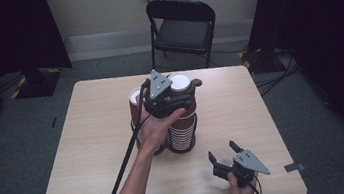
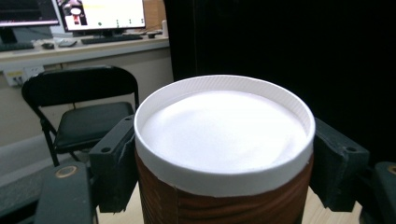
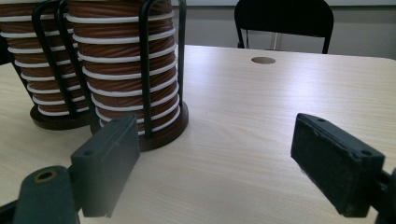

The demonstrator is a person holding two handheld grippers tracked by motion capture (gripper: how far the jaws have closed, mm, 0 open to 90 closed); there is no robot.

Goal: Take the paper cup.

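Two stacks of brown paper cups with white rims stand in black wire holders mid-table: a left stack (image 1: 135,102) (image 3: 28,70) and a right stack (image 1: 183,131) (image 3: 126,70). My left gripper (image 1: 181,97) (image 2: 224,158) is at the top of the right stack, shut on the top cup (image 1: 180,82) (image 2: 224,135), one jaw pressed against each side just under the rim. My right gripper (image 1: 223,151) (image 3: 222,154) hovers open near the table's front right, with nothing between its jaws, pointing toward the holders' bases.
The light wooden table (image 1: 89,138) has free surface to the left, right and front of the holders, and a small round hole (image 3: 263,60) toward its far side. A black folding chair (image 1: 181,25) stands behind the table. Dark curtains flank both sides.
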